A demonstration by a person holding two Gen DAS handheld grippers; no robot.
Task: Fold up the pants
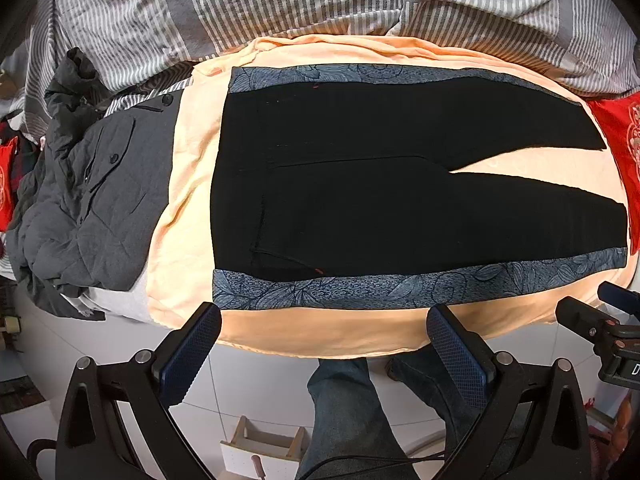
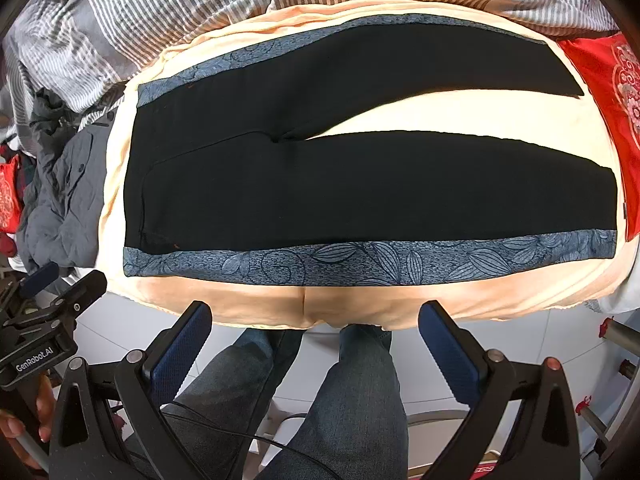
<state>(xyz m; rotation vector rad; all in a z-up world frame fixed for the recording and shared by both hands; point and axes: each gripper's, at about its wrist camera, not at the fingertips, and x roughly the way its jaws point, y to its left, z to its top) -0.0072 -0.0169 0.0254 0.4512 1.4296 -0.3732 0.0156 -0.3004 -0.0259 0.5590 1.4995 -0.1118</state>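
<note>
Black pants (image 1: 360, 184) with blue patterned side stripes lie flat and spread on a peach sheet (image 1: 188, 216), waist at the left, both legs running right and parted. They also show in the right wrist view (image 2: 320, 184). My left gripper (image 1: 324, 324) is open and empty, held above the floor just off the near bed edge, short of the pants' near stripe (image 1: 400, 284). My right gripper (image 2: 316, 320) is open and empty, also just off the near edge of the sheet (image 2: 360, 300). The right gripper's body shows at the right of the left wrist view (image 1: 600, 328).
A grey jacket (image 1: 96, 208) is piled left of the pants. A striped duvet (image 1: 280, 0) lies behind. A red cushion (image 1: 620, 136) sits at the right end. The person's jeans-clad legs (image 2: 340, 400) stand on the white tile floor below. A small wooden box (image 1: 264, 448) stands on the floor.
</note>
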